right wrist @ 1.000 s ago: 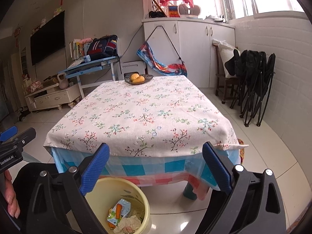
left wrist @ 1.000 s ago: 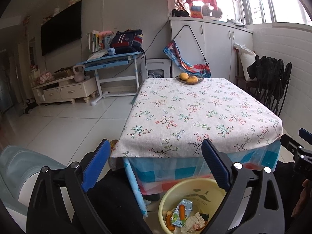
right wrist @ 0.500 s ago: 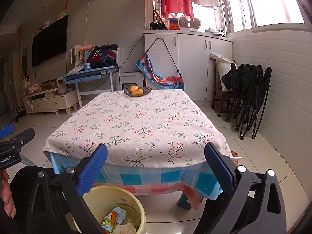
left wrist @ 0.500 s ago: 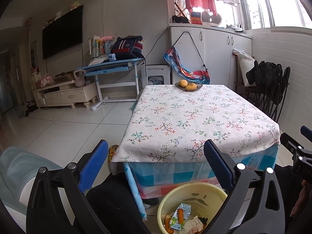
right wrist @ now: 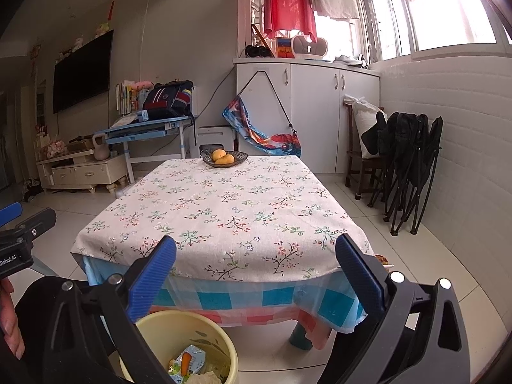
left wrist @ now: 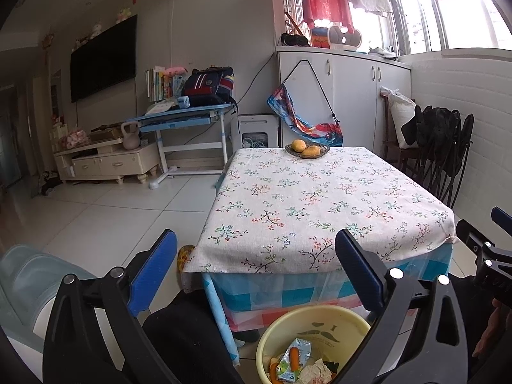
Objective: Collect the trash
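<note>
A yellow bin (left wrist: 320, 326) stands on the floor below the table's near edge and holds wrappers and crumpled paper (left wrist: 297, 361). It also shows in the right wrist view (right wrist: 179, 336). My left gripper (left wrist: 256, 272) is open and empty, held above the bin and in front of the table. My right gripper (right wrist: 256, 272) is open and empty too, beside the left one. The floral tablecloth table (left wrist: 320, 211) shows no trash on top.
A dark bowl with two yellow fruits (left wrist: 307, 150) sits at the table's far edge. Folded black chairs (right wrist: 406, 166) lean on the right wall. A blue desk (left wrist: 182, 118) and white cabinets (left wrist: 336, 96) stand behind. A pale blue chair (left wrist: 28, 278) is at lower left.
Both grippers have risen and tilted up, so the table and bin sit lower in each view. Both stay open and empty.
</note>
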Demonstrator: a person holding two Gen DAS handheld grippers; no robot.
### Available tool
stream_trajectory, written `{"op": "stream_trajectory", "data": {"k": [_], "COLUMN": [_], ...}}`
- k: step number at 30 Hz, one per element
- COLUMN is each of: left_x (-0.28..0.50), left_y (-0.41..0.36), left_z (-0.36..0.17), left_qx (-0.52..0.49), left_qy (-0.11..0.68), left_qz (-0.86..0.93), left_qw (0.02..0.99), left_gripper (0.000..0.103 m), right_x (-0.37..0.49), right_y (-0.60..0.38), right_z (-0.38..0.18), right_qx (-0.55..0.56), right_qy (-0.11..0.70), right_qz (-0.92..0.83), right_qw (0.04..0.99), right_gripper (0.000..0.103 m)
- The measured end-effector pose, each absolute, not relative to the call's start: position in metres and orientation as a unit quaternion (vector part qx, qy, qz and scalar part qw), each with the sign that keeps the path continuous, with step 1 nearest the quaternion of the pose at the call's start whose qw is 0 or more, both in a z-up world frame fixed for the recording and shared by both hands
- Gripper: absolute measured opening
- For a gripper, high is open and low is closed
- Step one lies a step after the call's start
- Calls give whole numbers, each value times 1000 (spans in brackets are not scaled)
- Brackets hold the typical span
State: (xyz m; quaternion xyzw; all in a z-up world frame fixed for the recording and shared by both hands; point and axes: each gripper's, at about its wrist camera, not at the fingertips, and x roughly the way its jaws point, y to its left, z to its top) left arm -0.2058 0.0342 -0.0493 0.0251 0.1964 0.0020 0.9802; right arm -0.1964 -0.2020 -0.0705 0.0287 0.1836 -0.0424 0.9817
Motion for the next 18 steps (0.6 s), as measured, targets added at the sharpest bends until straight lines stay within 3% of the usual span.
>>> {"op": "stream_trajectory", "data": {"k": [18], "left_x": [-213], "left_y": [29], "left_z": [-41], "left_qx": [28], "left_qy": [187], "left_qz": [0], "left_qw": [982], "left_gripper": [96], "right_x": [-197], "right_y": [-202], "right_z": [-69], "right_qx": [27], "right_qy": [178], "right_qz": [-47], "right_qw": [983], "right_gripper": [95]}}
